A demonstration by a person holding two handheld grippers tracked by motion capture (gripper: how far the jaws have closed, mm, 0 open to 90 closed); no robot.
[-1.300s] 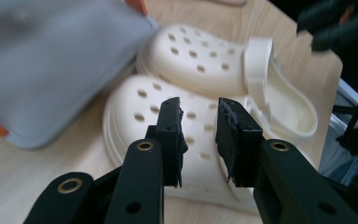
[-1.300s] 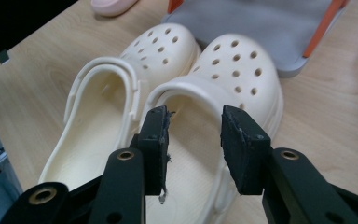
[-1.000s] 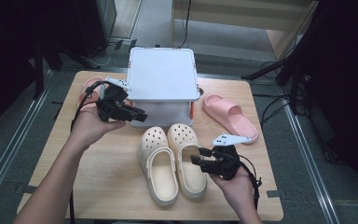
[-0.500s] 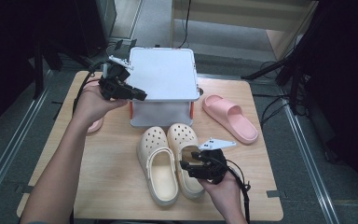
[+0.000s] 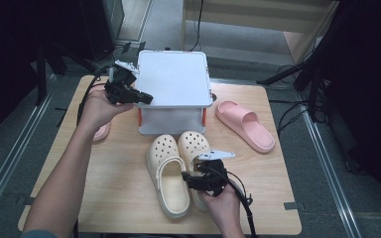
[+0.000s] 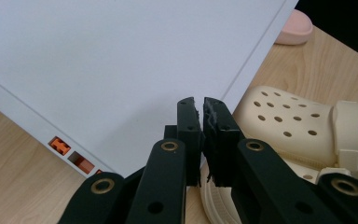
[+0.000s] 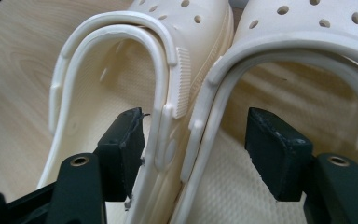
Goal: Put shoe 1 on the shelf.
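Right gripper (image 5: 191,179) lower, astride clogs (image 5: 178,168)

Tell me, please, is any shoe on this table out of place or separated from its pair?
Yes. The pink slides are split: one pink slide lies right of the white box, the other pink slide lies left of it, partly hidden under the person's left forearm. The cream clogs lie neatly side by side.

Setting: lab or test workspace, not a home. Evidence: small wooden table (image 5: 129,198) standing on grey carpet floor (image 5: 337,168); metal floor rails (image 5: 10,163) along both sides; black stand legs (image 5: 302,74) and loose cables (image 5: 283,106) around it; dark equipment at the edges; light wooden furniture (image 5: 258,20) behind.
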